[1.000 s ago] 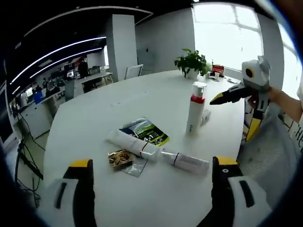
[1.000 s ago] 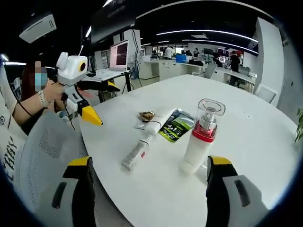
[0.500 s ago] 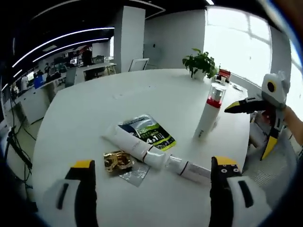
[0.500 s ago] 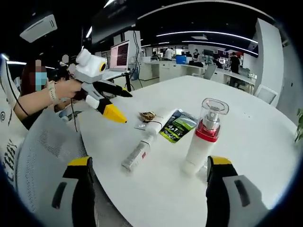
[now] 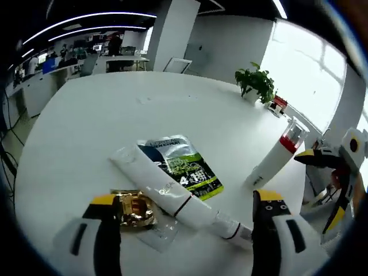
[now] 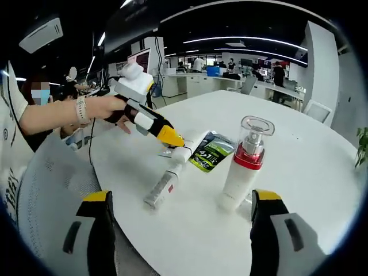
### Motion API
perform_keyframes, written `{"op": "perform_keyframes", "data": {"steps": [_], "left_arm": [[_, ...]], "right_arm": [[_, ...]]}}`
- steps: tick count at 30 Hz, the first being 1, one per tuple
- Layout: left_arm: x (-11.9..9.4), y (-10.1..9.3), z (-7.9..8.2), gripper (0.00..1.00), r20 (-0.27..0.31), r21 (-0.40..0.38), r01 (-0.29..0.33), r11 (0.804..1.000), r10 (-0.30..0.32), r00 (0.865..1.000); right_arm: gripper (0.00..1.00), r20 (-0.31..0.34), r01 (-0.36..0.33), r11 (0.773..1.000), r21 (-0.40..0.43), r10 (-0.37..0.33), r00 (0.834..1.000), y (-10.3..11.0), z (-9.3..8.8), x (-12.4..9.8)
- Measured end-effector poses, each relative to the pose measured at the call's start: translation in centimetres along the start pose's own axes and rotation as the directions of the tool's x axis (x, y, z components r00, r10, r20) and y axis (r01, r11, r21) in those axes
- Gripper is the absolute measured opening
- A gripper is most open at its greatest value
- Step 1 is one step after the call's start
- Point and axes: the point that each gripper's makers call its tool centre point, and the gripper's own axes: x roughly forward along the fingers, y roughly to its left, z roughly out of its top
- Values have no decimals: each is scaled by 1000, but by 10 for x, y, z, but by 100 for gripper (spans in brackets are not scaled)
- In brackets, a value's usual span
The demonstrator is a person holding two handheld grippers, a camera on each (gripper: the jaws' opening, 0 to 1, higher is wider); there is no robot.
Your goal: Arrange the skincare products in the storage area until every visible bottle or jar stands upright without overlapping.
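My left gripper, jaws wide, is over the lying tube; the bottle stands at 2 o'clock. My right gripper is wide, empty. The round tube may roll away when pinched.

Green sachet: large "4", rest illegible.

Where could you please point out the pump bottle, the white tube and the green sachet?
pump bottle [image 6: 240,172]: right gripper view, white body.
white tube [image 5: 164,192]: left gripper view, mid-length.
green sachet [image 5: 183,167]: left gripper view, printed front.
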Motion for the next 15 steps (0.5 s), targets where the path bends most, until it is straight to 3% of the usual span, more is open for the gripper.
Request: {"op": "perform_keyframes", "data": {"steps": [4, 6, 8, 15], "left_arm": [[10, 10, 2, 90, -28, -58, -24, 998, 22, 999], [15, 10, 8, 94, 3, -117, -27, 993, 28, 1000], [24, 14, 9, 96, -6, -163, -28, 986, 27, 1000], [38, 19, -7, 86, -101, -144, -77, 987, 62, 993]], "right_arm": [[99, -5, 6, 1000, 14, -6, 1000, -2, -2, 1], [99, -3, 8, 1000, 16, -8, 1000, -1, -2, 0], [99, -4, 14, 1000, 21, -14, 1000, -3, -3, -1], [98, 3, 32, 999, 38, -32, 999, -9, -2, -2]]}}
